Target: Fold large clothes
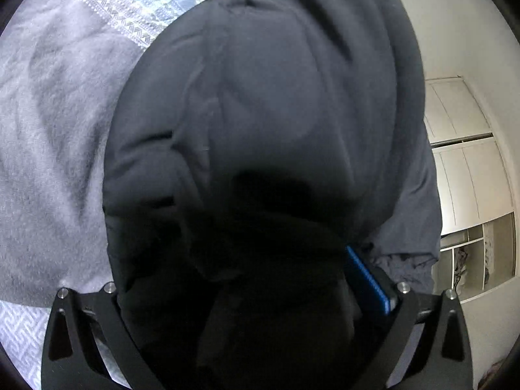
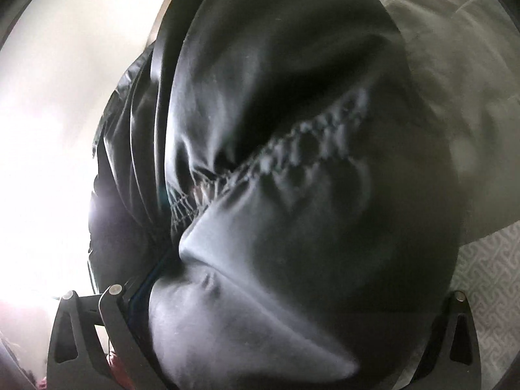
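A large dark, padded garment (image 1: 266, 104) fills most of the left wrist view and lies over a pale grey bedcover (image 1: 55, 149). My left gripper (image 1: 250, 269) has its jaws spread wide, with the garment bunched between and over them. Only the blue pad of its right finger (image 1: 367, 279) shows. In the right wrist view the same garment (image 2: 292, 214), with a puckered stitched seam (image 2: 312, 143), bulges between the wide-set jaws of my right gripper (image 2: 286, 286). Its fingertips are buried in cloth, and no pad can be seen pressing on it.
The bedcover has a patterned band (image 1: 130, 16) at the far side and a key-pattern sheet (image 2: 487, 292) near the right gripper. White wardrobe doors and open shelves (image 1: 468, 195) stand at the right. A bright glare (image 2: 42, 162) washes out the left of the right wrist view.
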Action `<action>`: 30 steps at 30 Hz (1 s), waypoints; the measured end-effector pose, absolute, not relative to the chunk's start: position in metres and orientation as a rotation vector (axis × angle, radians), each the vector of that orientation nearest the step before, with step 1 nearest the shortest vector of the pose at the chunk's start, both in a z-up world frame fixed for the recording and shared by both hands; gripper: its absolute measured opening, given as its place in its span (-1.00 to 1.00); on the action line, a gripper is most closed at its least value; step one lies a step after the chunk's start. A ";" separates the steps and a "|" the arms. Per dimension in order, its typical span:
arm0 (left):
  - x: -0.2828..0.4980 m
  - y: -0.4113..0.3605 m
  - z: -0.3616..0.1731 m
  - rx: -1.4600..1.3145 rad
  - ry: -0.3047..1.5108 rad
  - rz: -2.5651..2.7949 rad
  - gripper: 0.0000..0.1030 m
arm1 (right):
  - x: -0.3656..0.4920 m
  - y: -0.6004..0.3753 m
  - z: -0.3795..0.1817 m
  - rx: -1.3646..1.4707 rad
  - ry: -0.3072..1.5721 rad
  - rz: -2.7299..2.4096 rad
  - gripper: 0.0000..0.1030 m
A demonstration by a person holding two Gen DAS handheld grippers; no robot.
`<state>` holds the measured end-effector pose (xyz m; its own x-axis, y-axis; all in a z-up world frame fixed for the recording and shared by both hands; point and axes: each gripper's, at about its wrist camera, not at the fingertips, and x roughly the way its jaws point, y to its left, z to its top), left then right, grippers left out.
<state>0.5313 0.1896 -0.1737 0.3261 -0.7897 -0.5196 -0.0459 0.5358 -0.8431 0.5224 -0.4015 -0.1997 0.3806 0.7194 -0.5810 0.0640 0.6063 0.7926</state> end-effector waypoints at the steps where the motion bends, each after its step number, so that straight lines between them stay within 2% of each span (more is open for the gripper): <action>1: 0.531 0.188 -0.173 -0.891 1.150 -0.576 1.00 | 0.522 -0.400 -0.200 0.845 1.118 0.480 1.00; 7: 0.520 0.174 -0.162 -0.890 1.106 -0.476 0.97 | 0.522 -0.399 -0.203 0.888 1.137 0.447 1.00; 9: 0.515 0.170 -0.155 -0.880 1.088 -0.454 0.68 | 0.521 -0.396 -0.201 0.884 1.124 0.446 0.94; 10: 0.512 0.169 -0.150 -0.892 1.067 -0.450 0.28 | 0.520 -0.395 -0.200 0.885 1.115 0.442 0.71; 11: 0.509 0.168 -0.145 -0.895 1.051 -0.446 -0.04 | 0.515 -0.392 -0.198 0.900 1.103 0.446 0.56; 12: 0.507 0.166 -0.136 -0.885 1.029 -0.444 -0.17 | 0.513 -0.391 -0.195 0.937 1.083 0.460 0.28; 13: 0.504 0.164 -0.128 -0.874 1.013 -0.449 -0.34 | 0.512 -0.389 -0.190 0.949 1.070 0.465 0.16; 14: 0.503 0.161 -0.120 -0.863 0.998 -0.455 -0.43 | 0.511 -0.387 -0.185 0.946 1.053 0.470 -0.06; 15: 0.501 0.158 -0.111 -0.853 0.983 -0.463 -0.45 | 0.511 -0.383 -0.175 0.927 1.032 0.475 -0.22; 19: 0.494 0.157 -0.078 -0.857 0.914 -0.503 -0.55 | 0.510 -0.368 -0.133 0.838 0.964 0.495 -0.44; 30: 0.471 0.155 0.013 -0.823 0.751 -0.582 -0.58 | 0.516 -0.330 -0.013 0.660 0.742 0.563 -0.51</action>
